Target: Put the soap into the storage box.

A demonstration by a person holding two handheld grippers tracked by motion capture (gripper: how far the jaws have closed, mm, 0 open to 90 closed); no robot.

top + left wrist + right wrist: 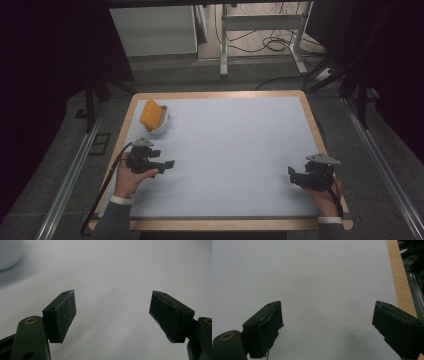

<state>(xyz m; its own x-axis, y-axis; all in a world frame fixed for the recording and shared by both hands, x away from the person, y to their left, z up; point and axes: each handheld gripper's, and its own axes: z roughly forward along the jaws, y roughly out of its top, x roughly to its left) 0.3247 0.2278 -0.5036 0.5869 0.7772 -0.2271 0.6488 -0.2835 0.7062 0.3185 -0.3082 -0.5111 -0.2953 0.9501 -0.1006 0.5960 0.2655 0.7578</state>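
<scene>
Near the table's (300, 95) far left corner a white bowl (162, 125) holds an orange sponge (151, 114), standing tilted on edge inside it. The sponge is probably soft and light, best pinched across its flat faces. The left gripper (167, 165) sits just in front of the bowl, jaws spread and empty. The right gripper (291, 174), near the front right corner, is likewise spread.

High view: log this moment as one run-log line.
left gripper: open, holding nothing | right gripper: open, holding nothing | orange sponge: in white bowl, far left of table, untouched
</scene>
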